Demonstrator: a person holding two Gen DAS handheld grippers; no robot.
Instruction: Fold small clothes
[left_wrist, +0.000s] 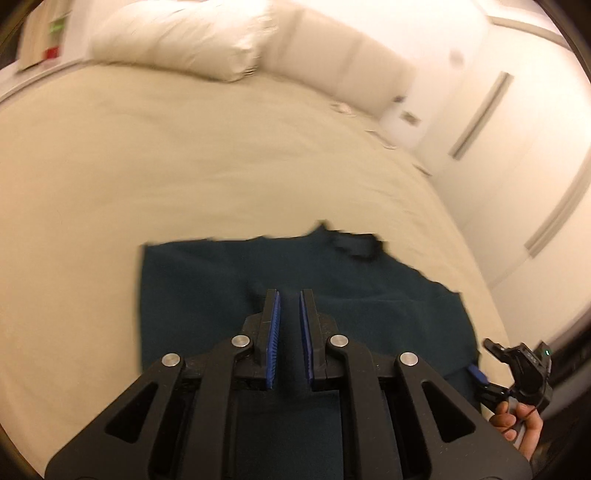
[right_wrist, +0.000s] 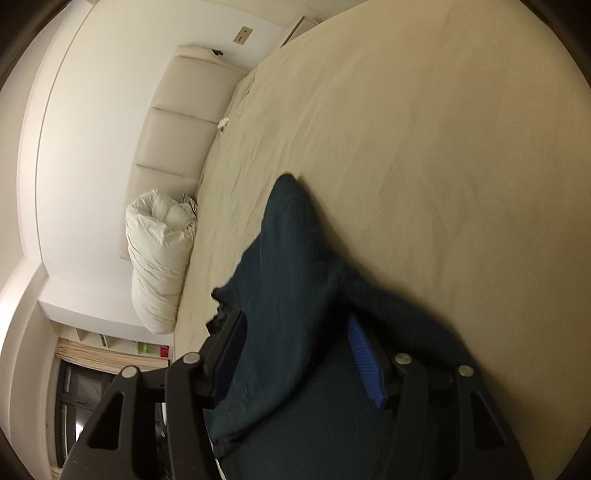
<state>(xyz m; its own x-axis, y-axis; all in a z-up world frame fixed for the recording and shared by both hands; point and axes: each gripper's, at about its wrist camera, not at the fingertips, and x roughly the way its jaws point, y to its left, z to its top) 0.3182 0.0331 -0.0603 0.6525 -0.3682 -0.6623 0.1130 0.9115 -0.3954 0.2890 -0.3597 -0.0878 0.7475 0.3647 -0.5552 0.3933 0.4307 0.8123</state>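
Observation:
A dark teal garment lies spread on the beige bed sheet. My left gripper hovers over its middle with the jaws a small gap apart and nothing between them. My right gripper shows at the lower right of the left wrist view, at the garment's right edge. In the right wrist view my right gripper is wide open, with a raised fold of the garment lying between its fingers.
A white pillow and a padded headboard are at the head of the bed. The pillow also shows in the right wrist view. A white wall runs along the bed's right side. A shelf stands beyond the pillow.

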